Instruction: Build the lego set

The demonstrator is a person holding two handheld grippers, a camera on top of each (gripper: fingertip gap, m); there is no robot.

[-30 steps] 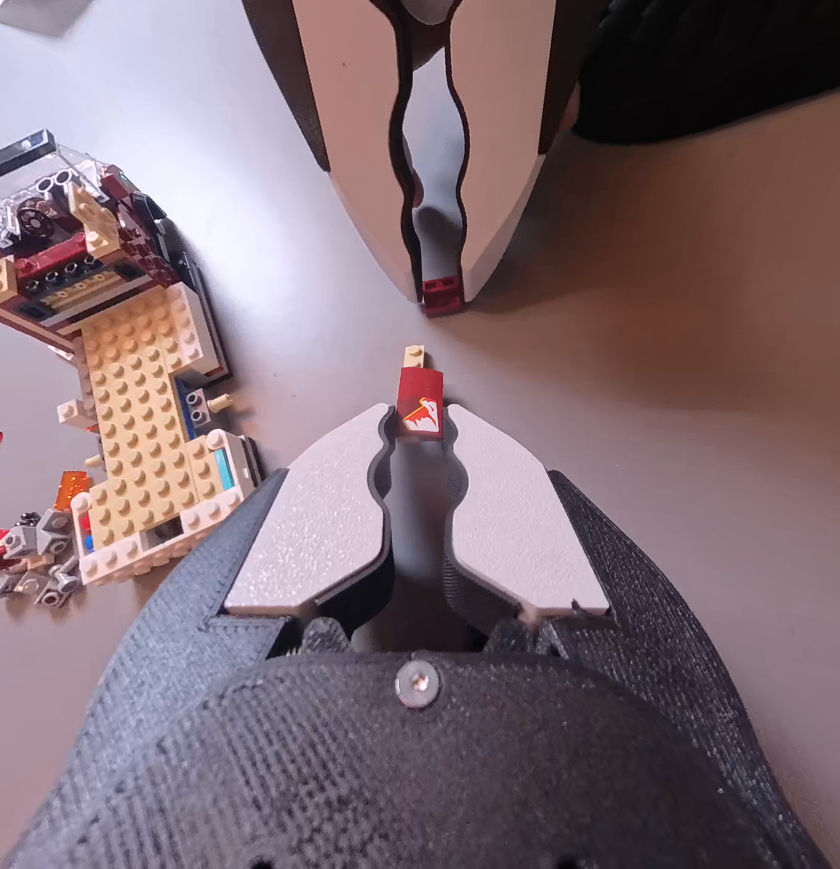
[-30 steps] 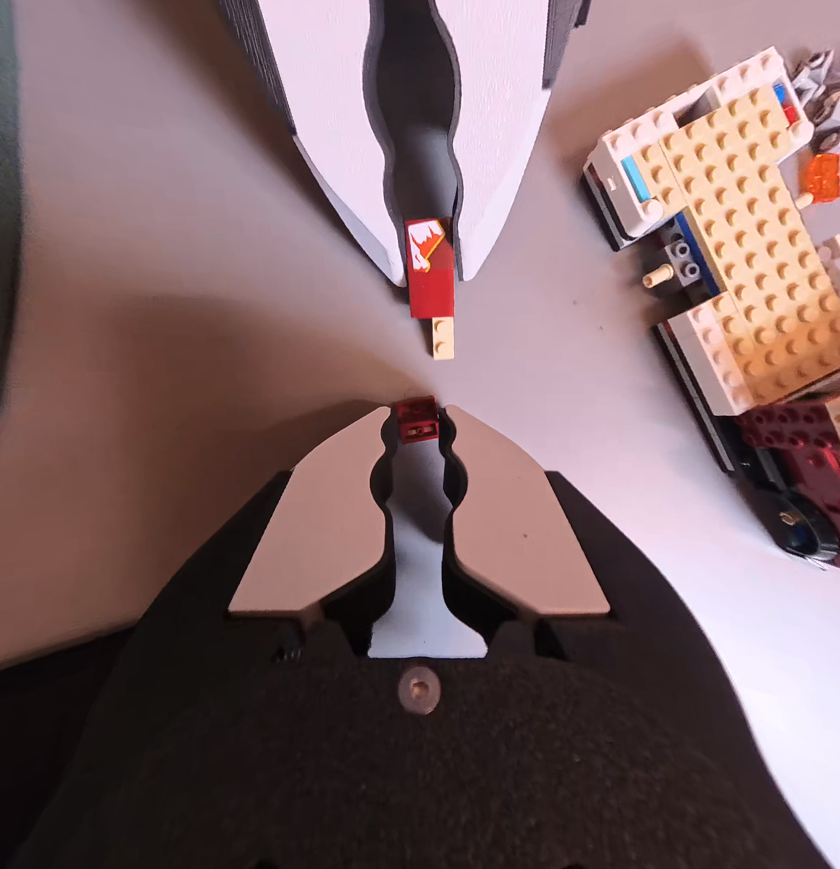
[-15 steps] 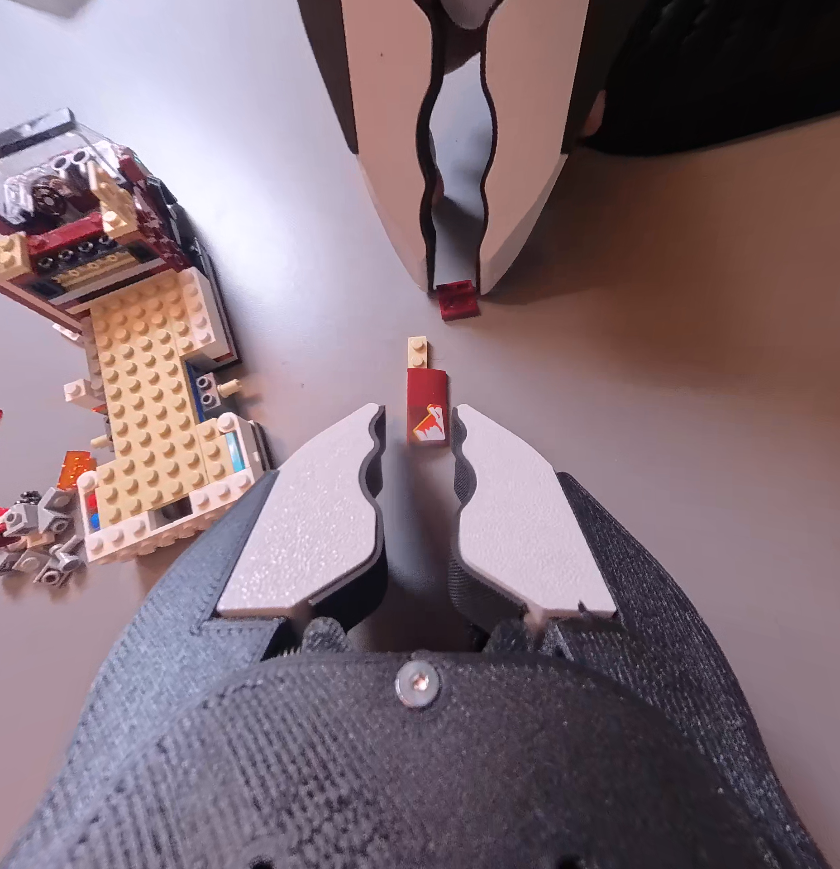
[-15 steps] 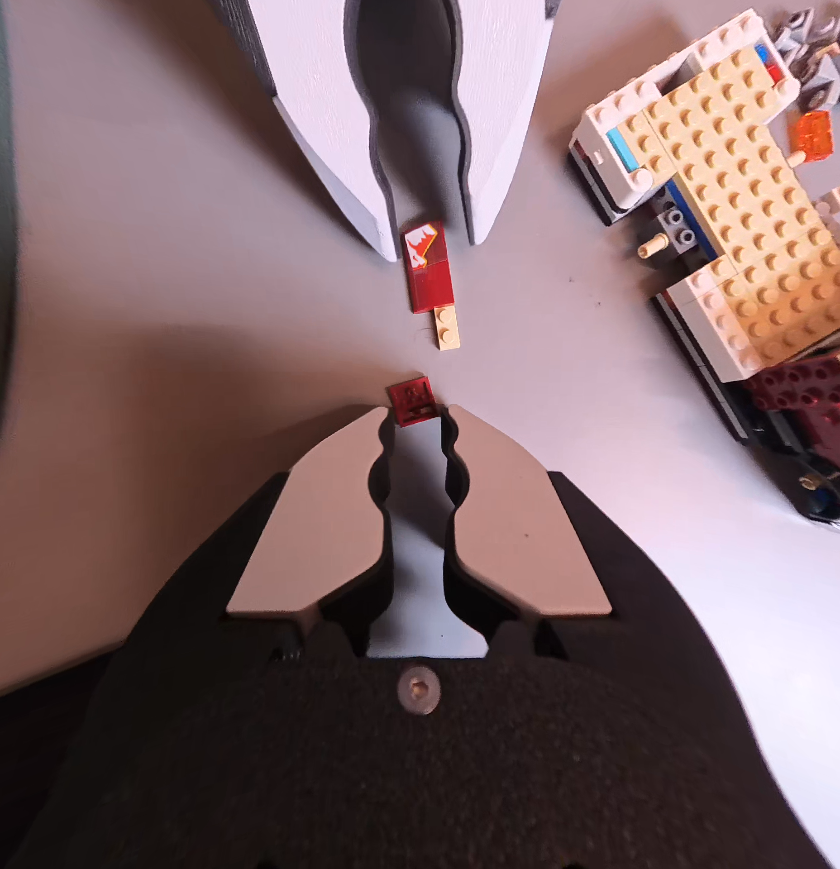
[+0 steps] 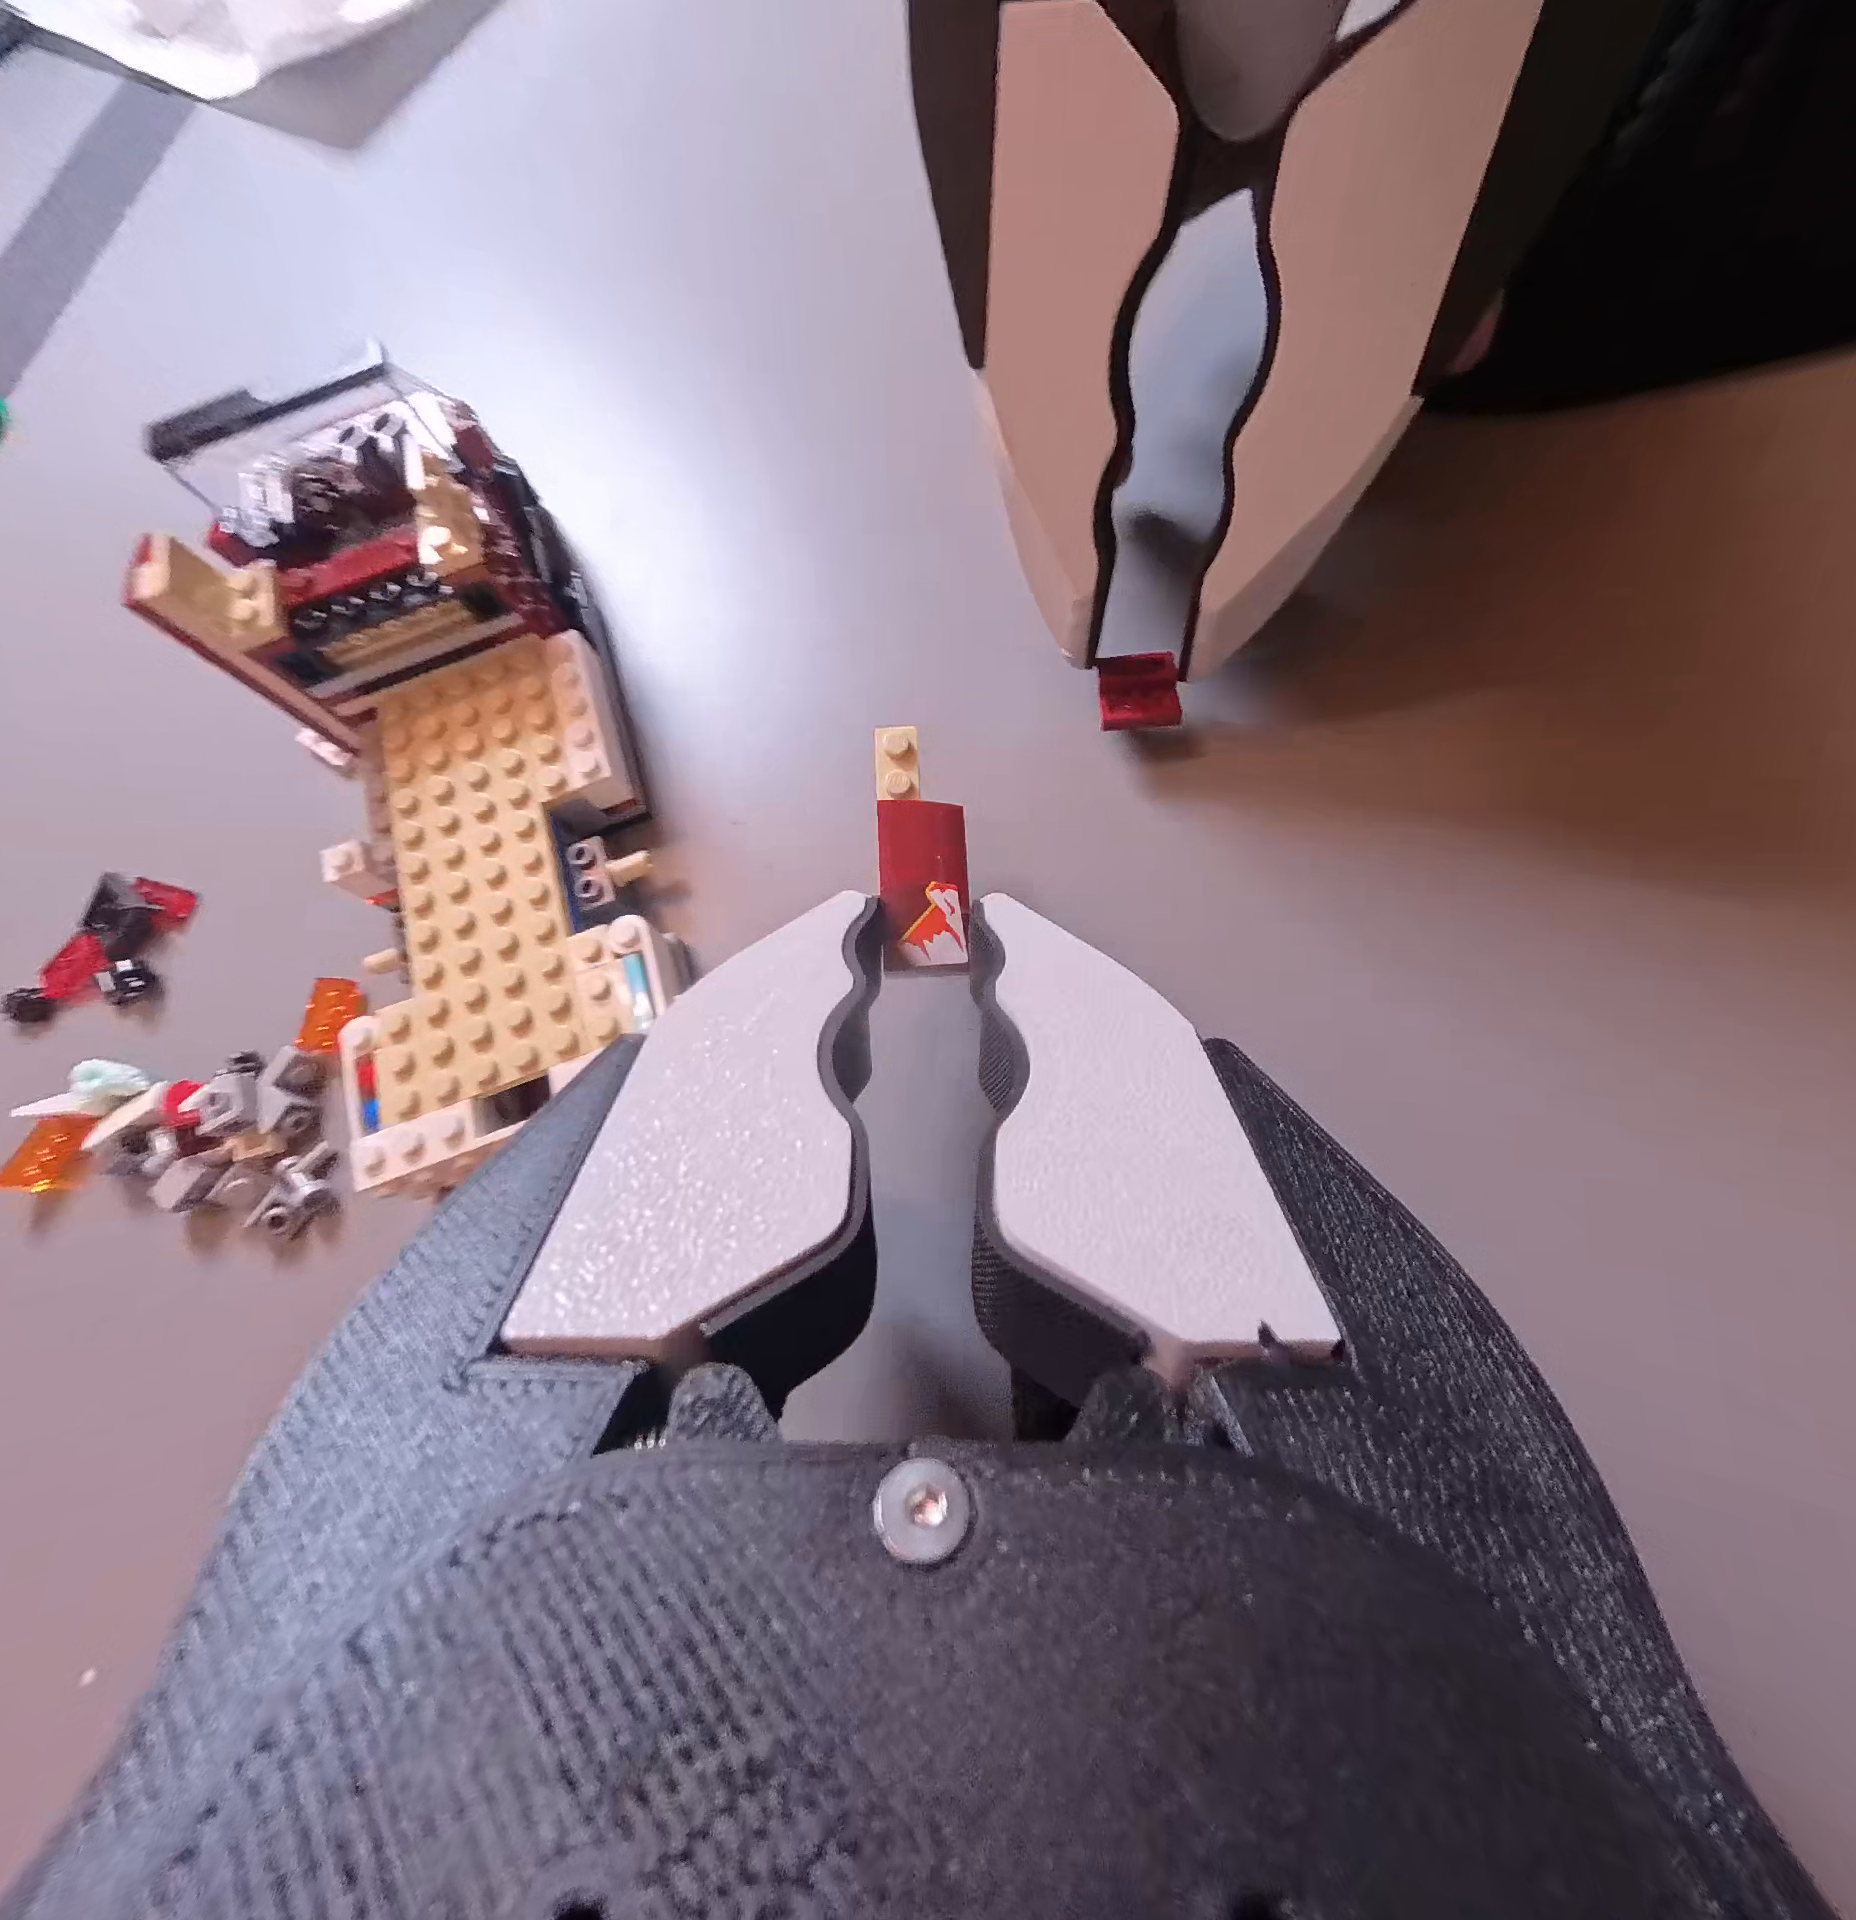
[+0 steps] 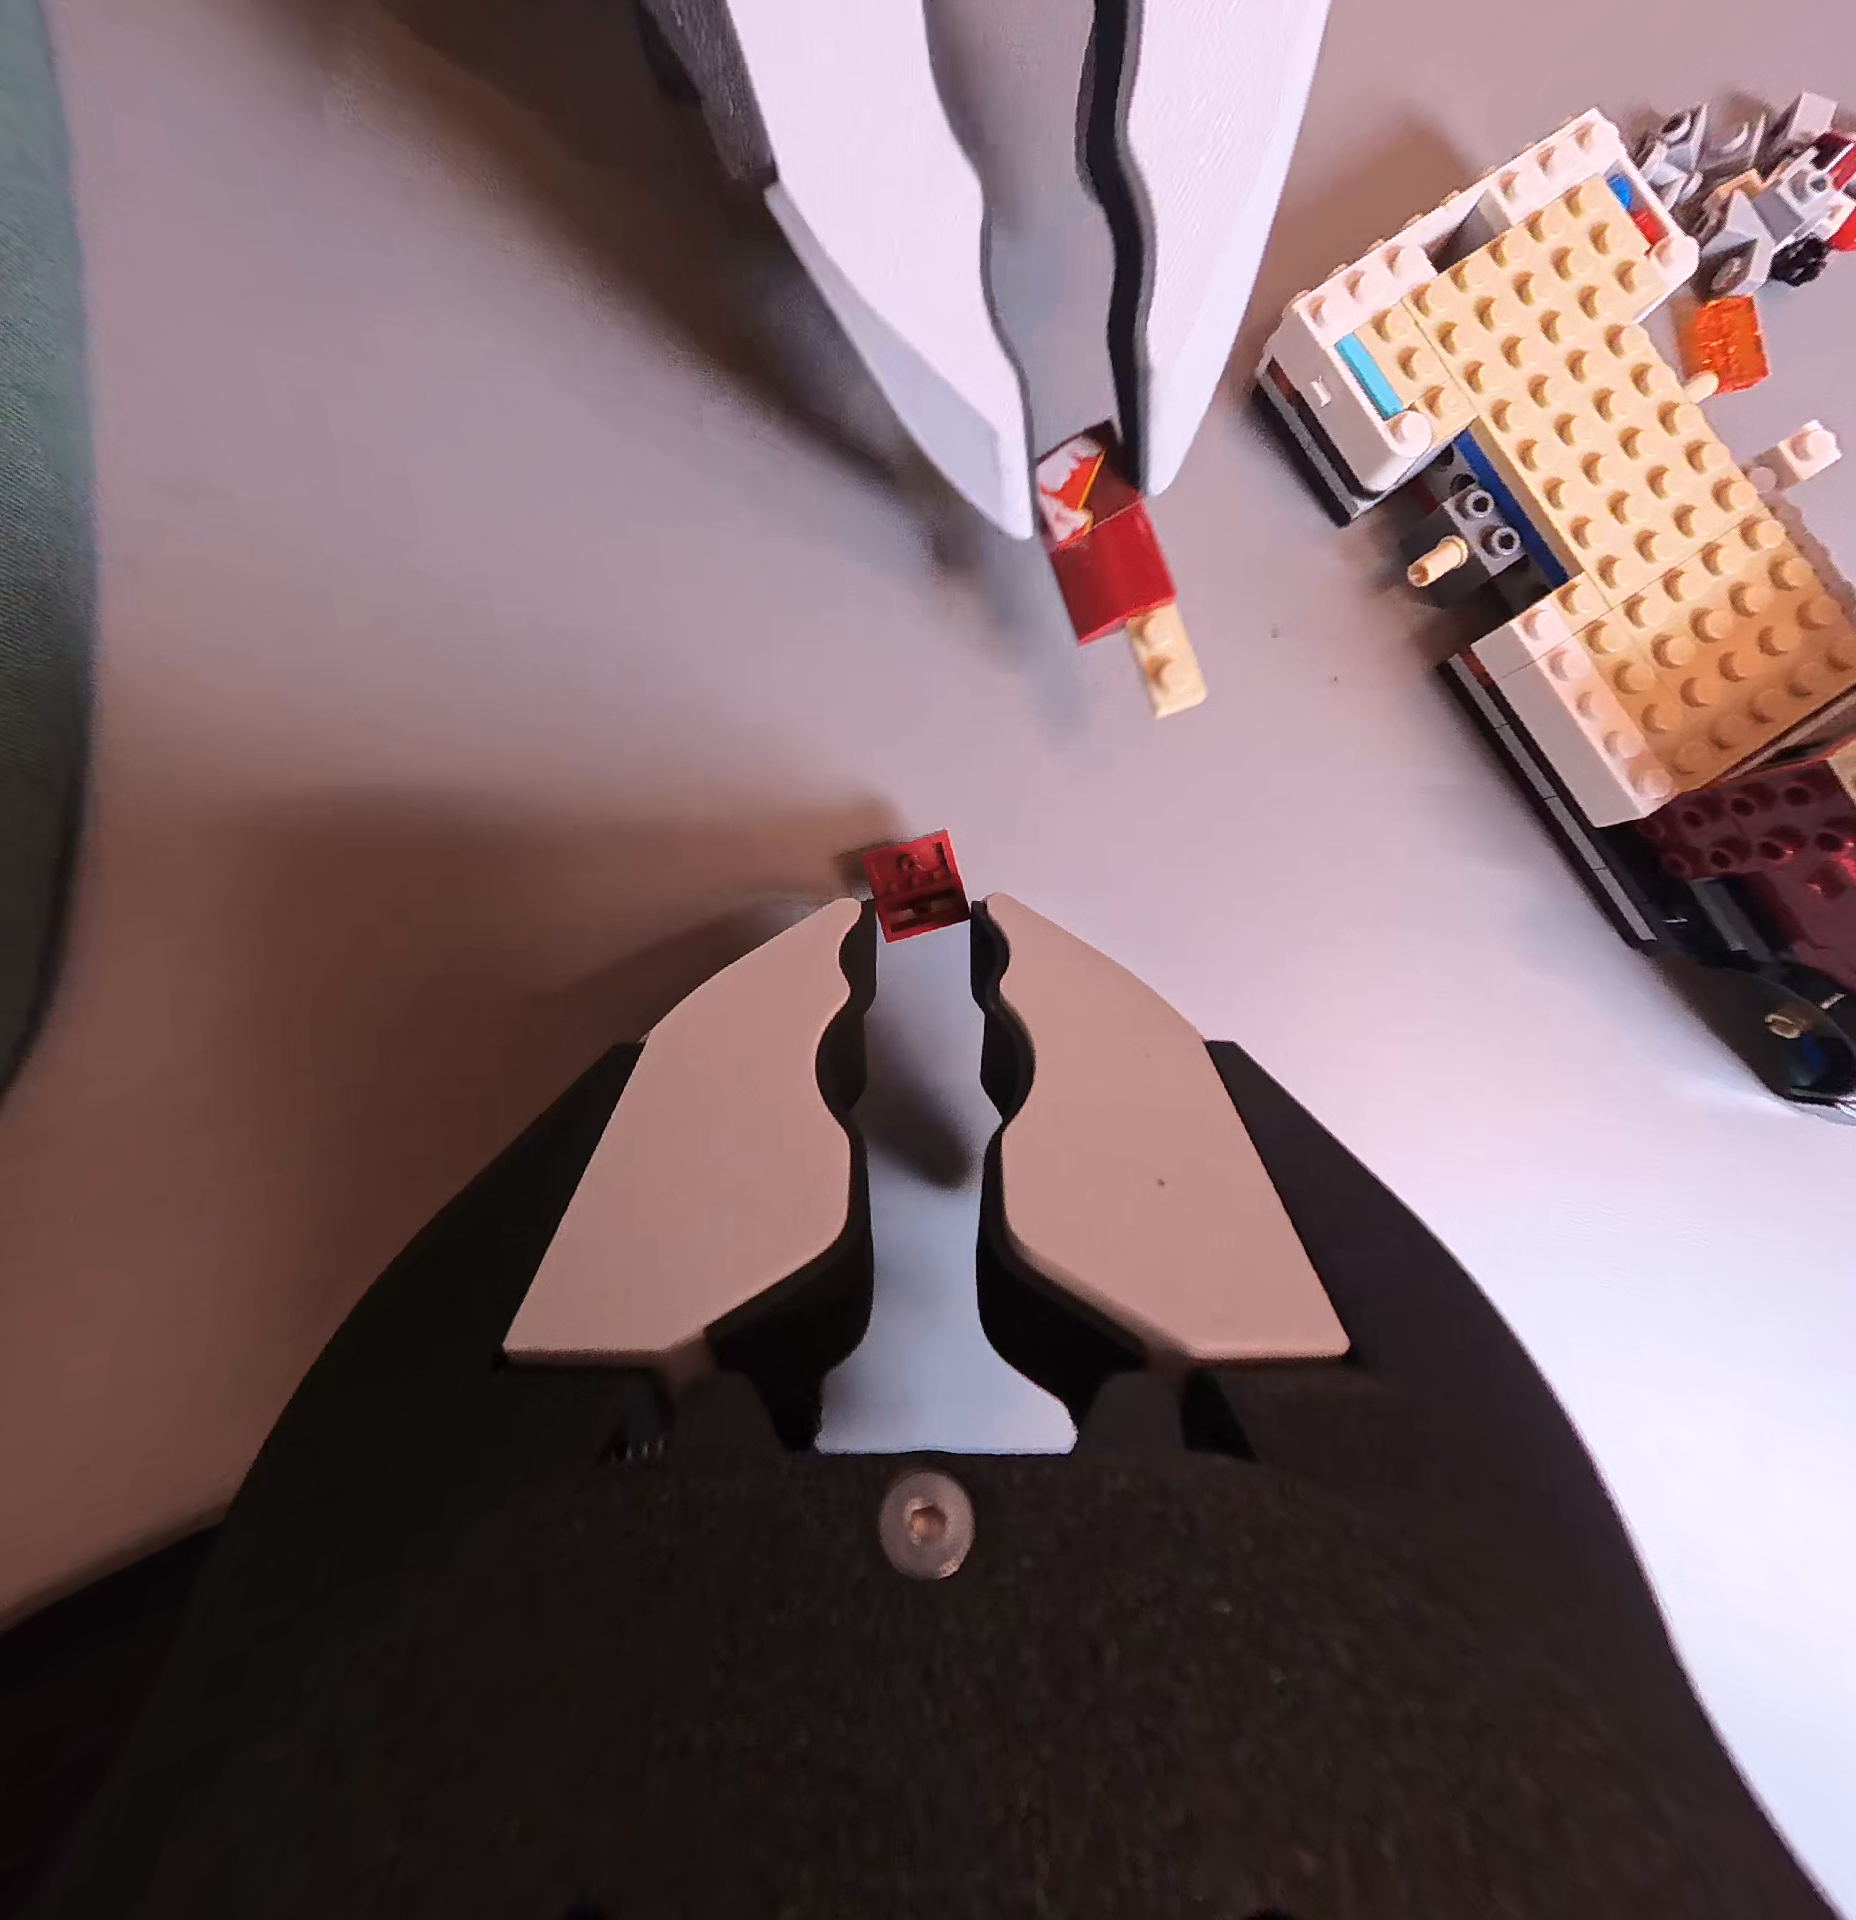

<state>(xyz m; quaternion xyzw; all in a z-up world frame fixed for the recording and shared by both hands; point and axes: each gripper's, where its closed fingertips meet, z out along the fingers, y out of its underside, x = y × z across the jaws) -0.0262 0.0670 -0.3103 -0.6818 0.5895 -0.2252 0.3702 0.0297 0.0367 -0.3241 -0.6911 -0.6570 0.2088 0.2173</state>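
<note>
My left gripper point(image 5: 924, 916) is shut on a dark red printed slope piece point(image 5: 922, 862) with a tan plate point(image 5: 900, 761) sticking out in front. In the right wrist view the left gripper point(image 6: 1085, 488) holds this piece point(image 6: 1106, 561) tilted above the grey table. My right gripper point(image 6: 921, 906) is shut on a small red brick point(image 6: 916, 883) at its very tips. In the left wrist view the right gripper point(image 5: 1142, 649) faces mine, with the red brick point(image 5: 1139, 691) a short way beyond and to the right of the tan plate.
The partly built tan, white and dark red model point(image 5: 477, 883) lies left of my left gripper; it also shows in the right wrist view point(image 6: 1589, 499). Loose small pieces point(image 5: 207, 1132) and an orange tile point(image 5: 330, 1013) lie beside it. A dark sleeve point(image 5: 1734, 208) is behind the right gripper. There is about 7 centimeters between the tips of the two grippers.
Both grippers had let their pieces down on the table half a second ago; now both have closed on them again. The left gripper has tilted the printed piece up.
</note>
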